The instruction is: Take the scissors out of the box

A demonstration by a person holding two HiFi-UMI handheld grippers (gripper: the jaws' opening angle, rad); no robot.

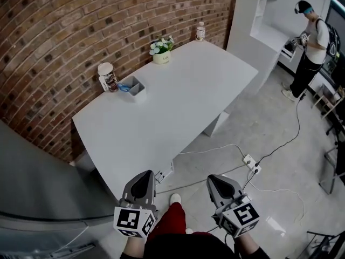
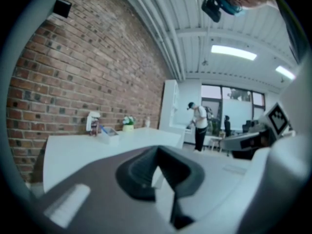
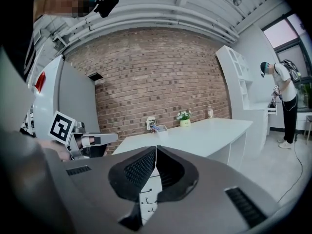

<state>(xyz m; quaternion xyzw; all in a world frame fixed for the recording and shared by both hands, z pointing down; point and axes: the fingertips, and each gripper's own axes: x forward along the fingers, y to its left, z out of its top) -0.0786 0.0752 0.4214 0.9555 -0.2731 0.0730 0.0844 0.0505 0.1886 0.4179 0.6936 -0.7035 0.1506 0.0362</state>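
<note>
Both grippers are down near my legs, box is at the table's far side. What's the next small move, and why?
Probably carry the left gripper forward over the table toward the box, opening its fingers on the way. Both it and the right gripper are shut, empty and short of the table's near edge; the scissors lie in the box near the brick wall.

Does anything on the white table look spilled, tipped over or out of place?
Nothing stands out. The cup, box, flower pot and bottle all stand upright along the wall side of the table; no spill shows.
</note>
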